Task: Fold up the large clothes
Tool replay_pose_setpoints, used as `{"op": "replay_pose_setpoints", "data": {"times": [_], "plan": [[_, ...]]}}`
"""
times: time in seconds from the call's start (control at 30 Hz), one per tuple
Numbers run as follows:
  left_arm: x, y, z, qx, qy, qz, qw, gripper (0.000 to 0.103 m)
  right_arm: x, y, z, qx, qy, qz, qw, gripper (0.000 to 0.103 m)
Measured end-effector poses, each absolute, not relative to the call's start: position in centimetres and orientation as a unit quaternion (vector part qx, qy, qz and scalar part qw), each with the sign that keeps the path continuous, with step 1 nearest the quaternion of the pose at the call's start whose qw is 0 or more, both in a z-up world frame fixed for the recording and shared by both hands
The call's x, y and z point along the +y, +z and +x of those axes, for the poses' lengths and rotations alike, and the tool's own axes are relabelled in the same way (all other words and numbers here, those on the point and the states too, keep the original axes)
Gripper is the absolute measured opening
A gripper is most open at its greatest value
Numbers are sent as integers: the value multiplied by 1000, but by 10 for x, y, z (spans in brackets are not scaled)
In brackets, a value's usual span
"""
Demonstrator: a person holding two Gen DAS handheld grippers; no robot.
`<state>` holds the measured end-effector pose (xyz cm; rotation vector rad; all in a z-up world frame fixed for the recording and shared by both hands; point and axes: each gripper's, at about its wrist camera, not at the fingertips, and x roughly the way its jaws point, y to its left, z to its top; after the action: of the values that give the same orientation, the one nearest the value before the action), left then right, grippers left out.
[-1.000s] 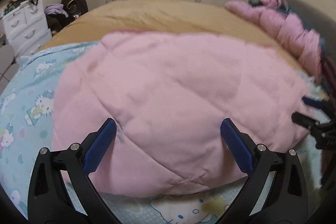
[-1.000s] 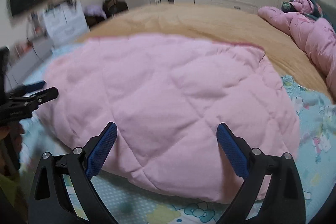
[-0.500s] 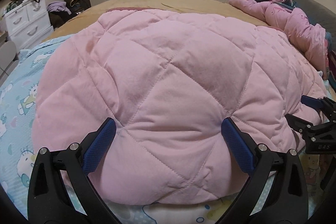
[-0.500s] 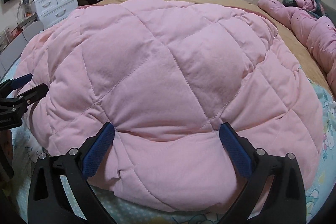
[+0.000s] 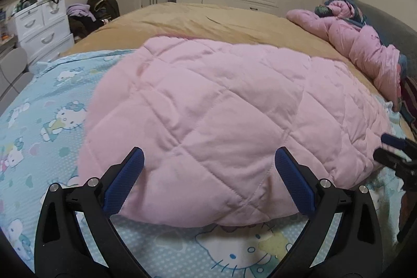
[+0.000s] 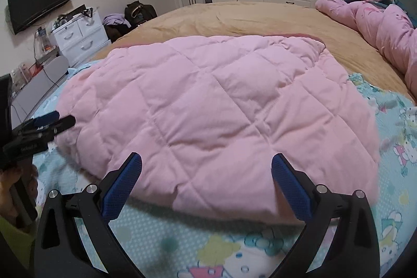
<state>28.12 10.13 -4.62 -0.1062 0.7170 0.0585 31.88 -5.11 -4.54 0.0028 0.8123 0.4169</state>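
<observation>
Across the left wrist view, my left gripper [image 5: 208, 173] stands with its jaws spread wide and nothing between them, and the pink quilted garment [image 5: 221, 116] has dropped away from the lens: half a second ago it bulged up and filled nearly the whole frame, now it lies lower and flatter across the middle, with the cartoon-print sheet [image 5: 47, 116] showing again at the left and along the bottom. I take that to mean a fold has just been laid down and let go, so the piece is resting on the bed by itself. Its near edge is rounded and thick, as if doubled. At the right edge of this frame the tip of my right gripper [image 5: 393, 153] sits just beside the garment's right border. Over in the right wrist view, my right gripper [image 6: 206, 176] is equally wide and empty, the garment [image 6: 208, 116] spreads across the centre with its diamond stitching smooth and puffy, its far corner reaching onto the tan blanket [image 6: 260, 20]. My left gripper [image 6: 49, 124] shows at the left, near the garment's left edge.
</observation>
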Motion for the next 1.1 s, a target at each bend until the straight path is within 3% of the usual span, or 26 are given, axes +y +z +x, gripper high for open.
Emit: {"op": "replay_pose_setpoints", "data": {"times": [0.6,0.93,1.1], "plan": [[151,-64,233,381,50,-149,911,94,-140,-74,280,445,161,112,874,99],[200,-115,249,402,-30,-394,826,94,-207,-115,311,462,169,308,814,99],[219,-118,264,381,-18,-418,824,94,-231,-130,342,448,182,394,781,99]]}}
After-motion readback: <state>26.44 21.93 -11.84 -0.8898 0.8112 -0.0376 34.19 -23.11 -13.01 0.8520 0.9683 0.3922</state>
